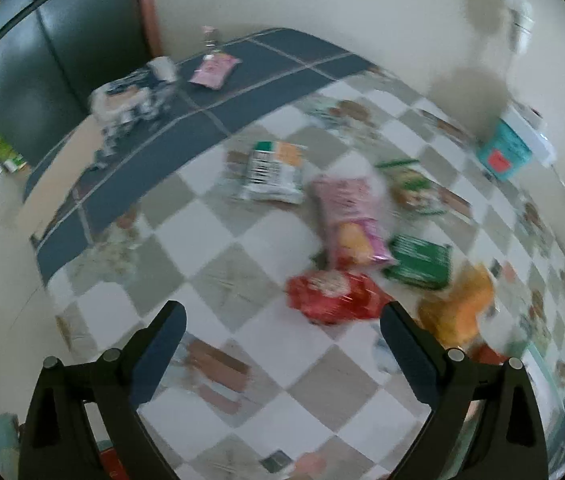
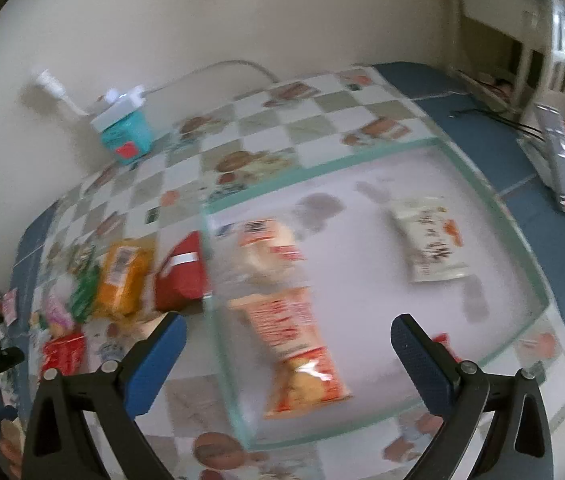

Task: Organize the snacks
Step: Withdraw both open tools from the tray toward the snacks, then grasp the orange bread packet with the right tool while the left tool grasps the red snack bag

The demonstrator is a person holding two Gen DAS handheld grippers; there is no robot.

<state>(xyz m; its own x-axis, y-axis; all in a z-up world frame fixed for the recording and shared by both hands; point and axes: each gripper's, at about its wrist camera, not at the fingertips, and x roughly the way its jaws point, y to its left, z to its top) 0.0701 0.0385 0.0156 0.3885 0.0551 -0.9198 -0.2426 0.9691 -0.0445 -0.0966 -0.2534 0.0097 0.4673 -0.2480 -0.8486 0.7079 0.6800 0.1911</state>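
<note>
Both views are motion-blurred. In the left wrist view my left gripper (image 1: 282, 320) is open and empty above the checkered tablecloth, just short of a red snack bag (image 1: 332, 294). Beyond it lie a pink bag (image 1: 348, 220), a green pack (image 1: 422, 262), an orange bag (image 1: 458, 306) and a white-green bag (image 1: 274, 172). In the right wrist view my right gripper (image 2: 286, 334) is open and empty over a clear glass tray (image 2: 478, 196). The tray holds an orange-red bag (image 2: 294, 344), a pale bag (image 2: 270, 246) and a white bag (image 2: 430, 244).
A teal box (image 2: 126, 136) with a white power strip stands by the wall. Orange (image 2: 122, 276) and red (image 2: 182, 276) bags lie left of the tray. A pink pouch (image 1: 214, 70) and crumpled wrapping (image 1: 130, 108) lie on the blue cloth at the far end.
</note>
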